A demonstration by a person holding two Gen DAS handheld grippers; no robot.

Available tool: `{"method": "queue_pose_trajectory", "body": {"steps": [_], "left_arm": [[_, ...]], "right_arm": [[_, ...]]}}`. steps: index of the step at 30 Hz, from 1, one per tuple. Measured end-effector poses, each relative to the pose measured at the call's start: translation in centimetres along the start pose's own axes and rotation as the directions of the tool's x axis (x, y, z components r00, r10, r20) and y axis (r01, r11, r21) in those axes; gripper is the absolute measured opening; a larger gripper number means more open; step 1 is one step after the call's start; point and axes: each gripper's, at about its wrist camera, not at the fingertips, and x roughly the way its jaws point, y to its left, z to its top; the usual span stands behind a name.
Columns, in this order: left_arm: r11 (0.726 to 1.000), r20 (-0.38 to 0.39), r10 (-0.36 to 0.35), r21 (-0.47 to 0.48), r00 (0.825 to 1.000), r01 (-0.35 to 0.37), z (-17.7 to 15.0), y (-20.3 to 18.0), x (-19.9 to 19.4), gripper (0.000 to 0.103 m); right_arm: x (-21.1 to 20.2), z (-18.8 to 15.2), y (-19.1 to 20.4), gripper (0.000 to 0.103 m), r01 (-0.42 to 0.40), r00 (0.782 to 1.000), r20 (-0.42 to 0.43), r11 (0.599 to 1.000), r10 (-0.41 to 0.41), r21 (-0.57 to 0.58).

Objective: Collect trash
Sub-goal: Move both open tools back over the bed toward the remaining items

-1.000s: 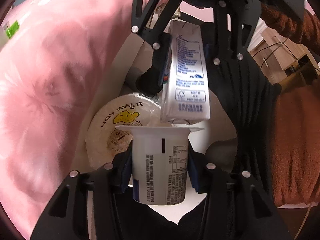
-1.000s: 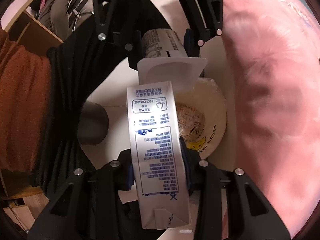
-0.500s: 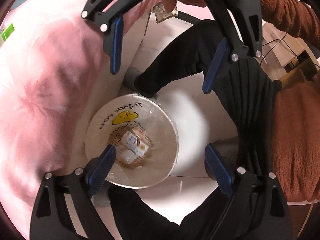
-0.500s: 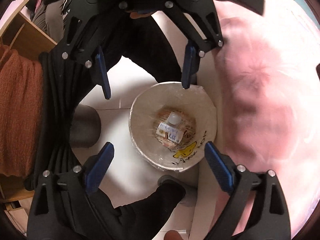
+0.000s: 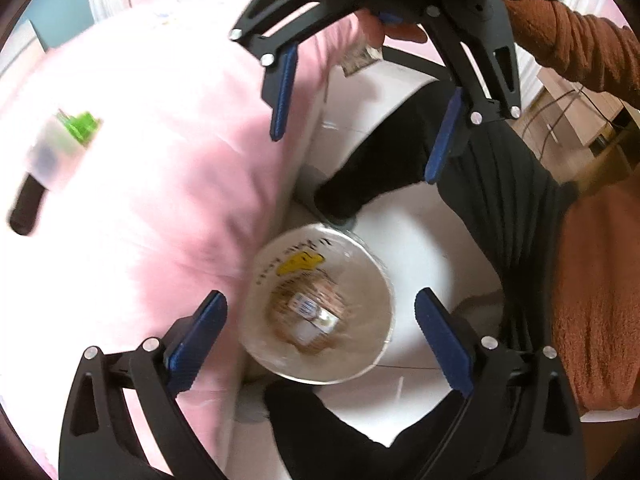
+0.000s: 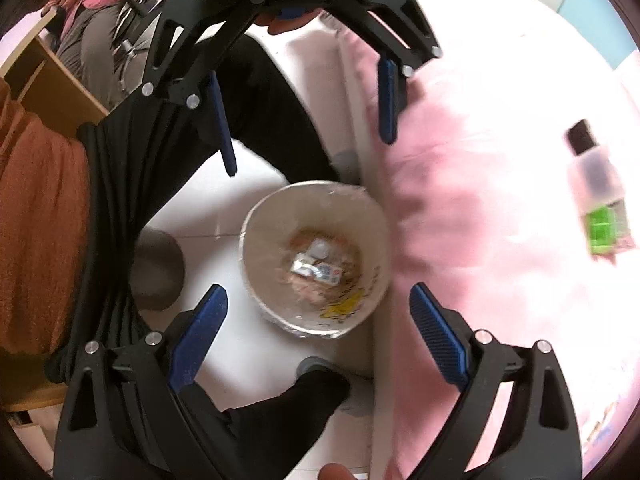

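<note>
A round white trash bin (image 5: pixel 376 276) with a clear liner stands on the white floor beside the pink bed; it also shows in the right wrist view (image 6: pixel 256 236). A milk carton (image 5: pixel 310 308) (image 6: pixel 318 270) and a yogurt cup (image 6: pixel 320 247) lie at its bottom. My left gripper (image 5: pixel 320 332) is open and empty above the bin. My right gripper (image 6: pixel 318 324) is open and empty above it too, facing the left one. A small clear bottle with a black cap and green label (image 5: pixel 52 156) (image 6: pixel 596 196) lies on the bed.
The pink bed cover (image 5: pixel 140 200) (image 6: pixel 500 240) fills one side. The person's black legs and feet (image 5: pixel 360 184) (image 6: pixel 280 412) flank the bin. A wooden desk (image 6: pixel 48 80) stands behind, with another person seated there.
Both grippers opened and dropped the yogurt cup and the milk carton into the bin. They have since lifted and swung toward the bed, bringing the small bottle into view.
</note>
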Motion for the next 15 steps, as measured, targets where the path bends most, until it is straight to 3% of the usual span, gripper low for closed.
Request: {"method": "queue_pose_trajectory", "body": {"steps": [5, 15], "left_arm": [[0.997, 0.05, 0.071, -0.028, 0.996, -0.07, 0.7, 1.9, -3.2, 0.096], [0.992, 0.05, 0.116, -0.064, 0.992, -0.112, 1.8, 6.6, -8.0, 0.097]], "right_arm": [[-4.0, -0.5, -2.9, 0.09, 0.072, 0.993, 0.087, 0.994, -0.078, 0.079], [-8.4, -1.0, -6.7, 0.09, 0.114, 0.987, 0.099, 0.986, -0.127, 0.124]]}}
